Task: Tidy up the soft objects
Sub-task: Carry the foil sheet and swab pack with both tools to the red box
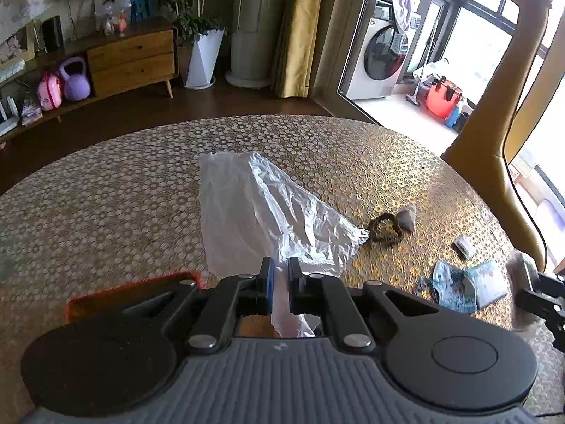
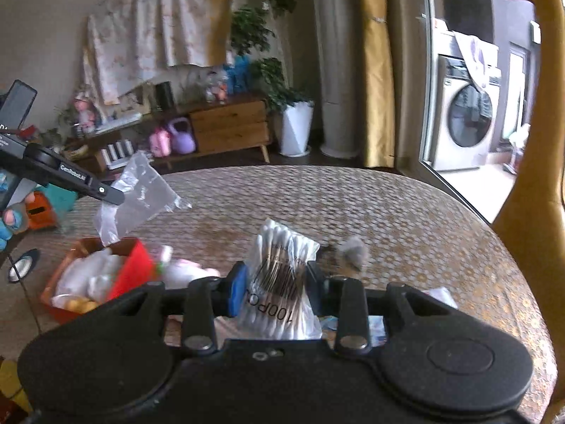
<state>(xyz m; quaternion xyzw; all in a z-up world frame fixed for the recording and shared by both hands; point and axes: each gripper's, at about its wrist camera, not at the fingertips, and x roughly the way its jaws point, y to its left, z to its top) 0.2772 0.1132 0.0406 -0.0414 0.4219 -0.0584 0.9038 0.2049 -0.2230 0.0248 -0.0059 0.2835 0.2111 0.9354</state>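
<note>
Clamped in right gripper (image 2: pixel 275 284): cotton swab pack (image 2: pixel 279 272), upright, lifted over table (image 2: pixel 406 219). Left gripper (image 1: pixel 281 272) pinched on clear plastic bag (image 1: pixel 261 212), also lifted. Red bin (image 2: pixel 125 275) lies near-left of swabs, under bag; prob next drop.

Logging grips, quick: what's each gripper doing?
Left gripper: shut on the clear plastic bag.
Right gripper: shut on the cotton swab pack.

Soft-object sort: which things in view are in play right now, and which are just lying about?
In play:
left gripper, shut on clear plastic bag
right gripper, shut on cotton swab pack
red bin, already holding soft items

Lying about:
face mask
brown scrunchie
kettlebell
washing machine
</note>
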